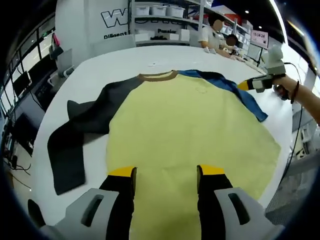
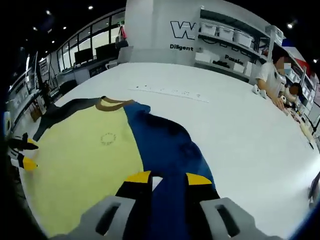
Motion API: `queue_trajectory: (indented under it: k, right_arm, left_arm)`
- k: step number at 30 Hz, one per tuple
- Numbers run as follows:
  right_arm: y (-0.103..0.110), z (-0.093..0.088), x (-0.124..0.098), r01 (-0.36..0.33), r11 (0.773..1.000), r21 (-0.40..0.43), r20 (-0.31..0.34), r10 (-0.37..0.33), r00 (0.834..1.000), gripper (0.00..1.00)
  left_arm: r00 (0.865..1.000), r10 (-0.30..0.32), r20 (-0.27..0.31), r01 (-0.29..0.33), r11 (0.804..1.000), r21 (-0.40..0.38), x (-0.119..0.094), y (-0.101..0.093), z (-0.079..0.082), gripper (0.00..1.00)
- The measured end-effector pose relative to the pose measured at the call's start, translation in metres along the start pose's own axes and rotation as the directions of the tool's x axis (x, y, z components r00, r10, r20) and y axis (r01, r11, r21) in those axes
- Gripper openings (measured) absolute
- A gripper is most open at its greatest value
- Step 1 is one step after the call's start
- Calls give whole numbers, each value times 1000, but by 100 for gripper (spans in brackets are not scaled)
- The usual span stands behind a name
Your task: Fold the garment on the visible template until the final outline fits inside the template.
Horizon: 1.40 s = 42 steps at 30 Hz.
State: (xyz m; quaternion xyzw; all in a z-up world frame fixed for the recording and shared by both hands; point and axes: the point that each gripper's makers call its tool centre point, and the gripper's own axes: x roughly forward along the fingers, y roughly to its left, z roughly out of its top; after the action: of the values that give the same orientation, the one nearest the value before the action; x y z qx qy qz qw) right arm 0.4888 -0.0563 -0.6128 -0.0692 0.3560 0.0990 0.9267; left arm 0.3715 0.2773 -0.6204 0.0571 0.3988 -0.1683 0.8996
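A yellow shirt with a brown collar lies flat, front up, on the white table. Its dark grey sleeve stretches out to the left and its blue sleeve to the right. My left gripper is open just above the yellow hem. In the right gripper view it shows at the left edge. My right gripper is open, its jaws straddling the blue sleeve low over the cloth. From the left gripper view it sits at the sleeve's outer end, held by a hand.
The table's curved edge runs close to the grey sleeve on the left. Wide bare tabletop lies beyond the blue sleeve. People sit at the far side. Shelves with bins stand behind the table.
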Motion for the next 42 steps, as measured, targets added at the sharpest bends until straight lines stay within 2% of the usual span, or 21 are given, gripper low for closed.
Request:
queue_trajectory:
  k: [4,5,8,11,18,26,30,33,42]
  right_arm:
    - [19,-11,-20,-45,999,-27,-22,45,999,20]
    - [37,-24,-36,-100,995,-24,-56,99,994,20]
    - [44,-34,-49,-115,993,2,-70,115,991,19]
    - [58,-53,-65,-145,989,12,-122,146,982,19]
    - [73,-86,-87,-138,990,12,-193,138,971,14]
    - [78,-103,-94,-131,991,39,-230,136,964,8]
    - [88,-121,-96,-137,990,39,-265,142,954,0]
    - [89,-122,-99,-134,991,-12,-259,127,958,0]
    - [93,-122,-100,-122,991,-59,-271,101,957,0]
  left_arm:
    - [1000,0,-14,0,1000,-9,-7,3,-6,55]
    - [999,3,-32,-4,1000,-20,-12,6,-15,57]
    - [999,4,-46,-5,1000,-28,-16,7,-21,60]
    - [999,13,-41,-15,999,-41,-22,7,-23,62]
    - [998,11,-64,-16,998,-63,-29,7,-34,61]
    - [997,34,-66,-38,997,-62,-34,14,-36,58]
    - [995,43,-89,-48,997,-55,-38,16,-47,58]
    - [995,44,-94,-50,997,-57,-40,17,-49,56]
    - [995,35,-95,-41,998,-55,-41,17,-49,56]
